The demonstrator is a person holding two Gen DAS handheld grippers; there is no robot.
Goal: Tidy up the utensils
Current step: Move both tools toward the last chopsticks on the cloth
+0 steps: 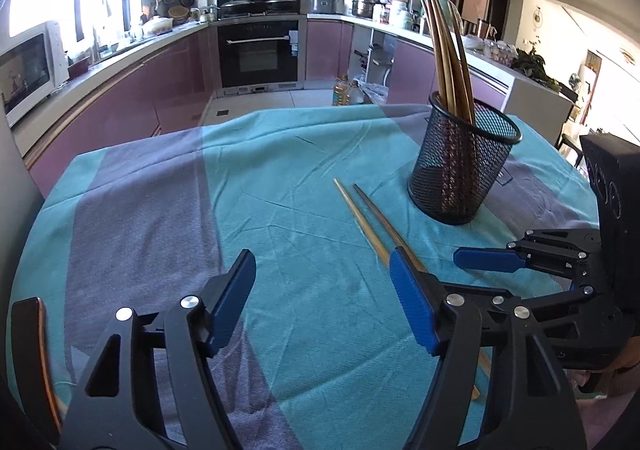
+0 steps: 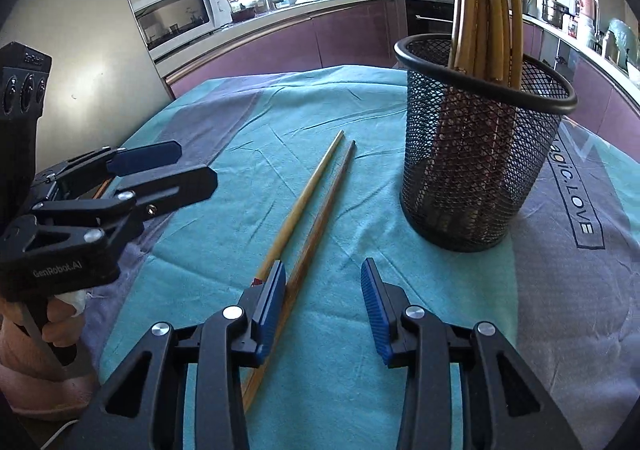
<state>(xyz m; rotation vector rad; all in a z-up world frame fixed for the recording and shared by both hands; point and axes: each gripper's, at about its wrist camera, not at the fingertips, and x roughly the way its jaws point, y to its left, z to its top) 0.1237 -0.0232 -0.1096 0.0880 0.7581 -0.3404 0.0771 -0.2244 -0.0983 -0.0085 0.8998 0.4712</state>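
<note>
left gripper (image 1: 322,296): black jointed frame, blue ribbed pads, jaws spread wide over bare cloth, nothing between them; right-hand pad just over the lighter chopstick.
right gripper (image 2: 323,304): same black frame with silver rivets and blue ribbed pads, jaws parted, nothing pinched; left pad close beside the chopsticks, contact not clear.
left gripper seen from the right wrist: at far left, lettered "genrobot.ai" on the black body, held by a hand (image 2: 48,334) with pale wrapping at one finger.
right gripper seen from the left wrist: low at the right edge, one blue pad pointing left.
loose chopsticks: two long slim tapered sticks lying flat side by side on the cloth, tips pointing away; lighter chopstick (image 2: 304,202) pale bamboo, darker chopstick (image 2: 328,210) brown wood, both running under the right gripper.
mesh holder (image 2: 476,166): black wire-mesh cylinder with a smooth rolled rim, upright on the cloth, just beyond and right of the loose pair.
bundle of chopsticks (image 2: 486,10): several tan sticks standing in the holder, leaning together, tips up.
tablecloth (image 1: 280,186): creased woven fabric, teal with grey-purple bands, printed lettering near the holder.
backdrop: purple glossy cabinets, black oven (image 1: 259,50), white microwave (image 1: 28,70).
</note>
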